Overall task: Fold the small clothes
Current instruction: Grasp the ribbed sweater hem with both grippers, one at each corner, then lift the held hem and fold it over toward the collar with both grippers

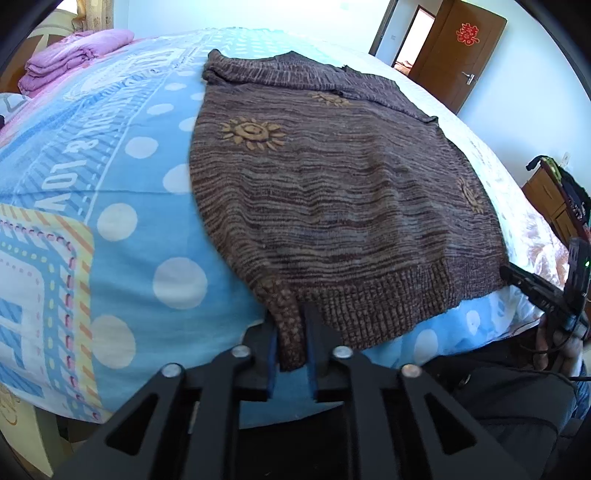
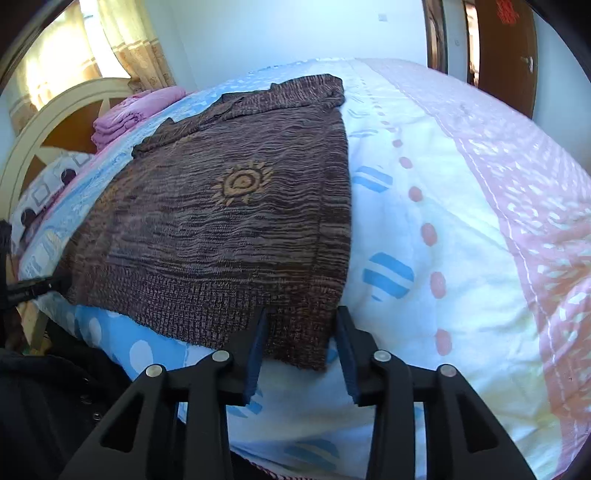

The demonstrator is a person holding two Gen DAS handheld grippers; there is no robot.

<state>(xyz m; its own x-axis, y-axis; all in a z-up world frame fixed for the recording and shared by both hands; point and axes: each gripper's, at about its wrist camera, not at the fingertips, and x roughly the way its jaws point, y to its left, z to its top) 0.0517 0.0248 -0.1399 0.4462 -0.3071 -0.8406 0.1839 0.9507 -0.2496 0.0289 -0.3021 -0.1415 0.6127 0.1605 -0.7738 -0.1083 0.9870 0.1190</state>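
Left gripper (image 1: 291, 332) pinches sweater (image 1: 332, 192) hem corner, cuff bunched between pads; sweater flat on bed (image 1: 122, 236) ahead. Only this view shows door (image 1: 454, 55). Right gripper (image 2: 301, 328) half-wide, straddling other hem corner; only here, curtain (image 2: 122, 40), headboard (image 2: 55, 114).

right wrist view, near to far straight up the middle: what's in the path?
Right gripper straddling the sweater's ribbed hem → sun motif on the brown sweater → its far folded edge → blue bedspread → white wall.

one brown sweater (image 1: 332, 206), two grippers, one pink folded blanket (image 1: 74, 55).
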